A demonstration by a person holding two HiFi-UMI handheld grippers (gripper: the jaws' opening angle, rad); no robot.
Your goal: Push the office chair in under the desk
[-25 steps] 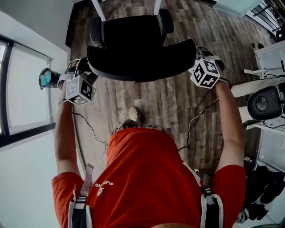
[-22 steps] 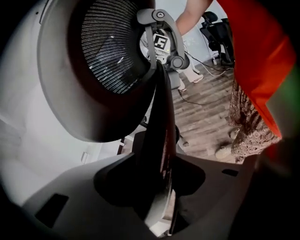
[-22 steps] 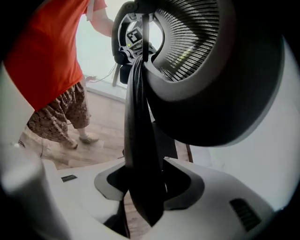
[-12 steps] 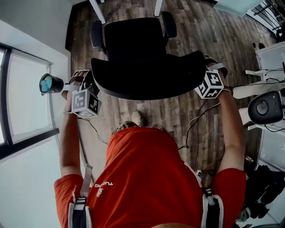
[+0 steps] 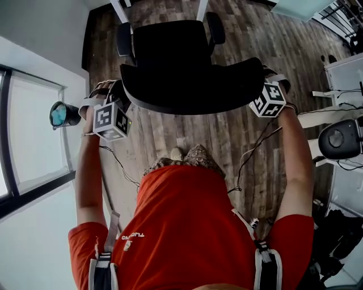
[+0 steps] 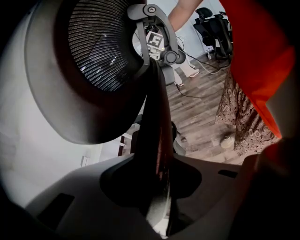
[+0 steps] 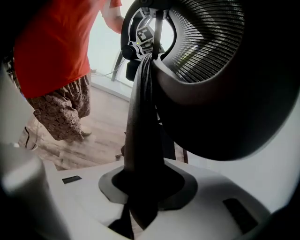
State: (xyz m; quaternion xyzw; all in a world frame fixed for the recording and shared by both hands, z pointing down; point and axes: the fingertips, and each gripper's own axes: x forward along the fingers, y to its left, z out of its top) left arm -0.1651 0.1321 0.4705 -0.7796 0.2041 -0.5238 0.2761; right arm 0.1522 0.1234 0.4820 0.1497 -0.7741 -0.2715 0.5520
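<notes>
The black office chair faces the desk, its seat (image 5: 167, 42) between two white desk legs (image 5: 122, 10) at the top of the head view. Its curved mesh backrest (image 5: 193, 85) is nearest me. My left gripper (image 5: 121, 95) sits at the backrest's left end and my right gripper (image 5: 264, 75) at its right end. Both pairs of jaws have just been closing. In the left gripper view the backrest's dark edge (image 6: 154, 117) runs down between the jaws of the left gripper (image 6: 157, 187), which press on it. The right gripper (image 7: 140, 197) clamps the opposite edge (image 7: 140, 117) in the same way.
A glass wall runs along the left, with a round black lens-like device (image 5: 59, 113) beside it. Cables trail over the wooden floor (image 5: 227, 141). A second chair (image 5: 340, 139) and white furniture stand at the right. The person's foot (image 5: 177, 153) is just behind the chair.
Both grippers and the backrest have shifted a little to the right in the head view. The person's patterned trouser leg has come forward behind the chair.
</notes>
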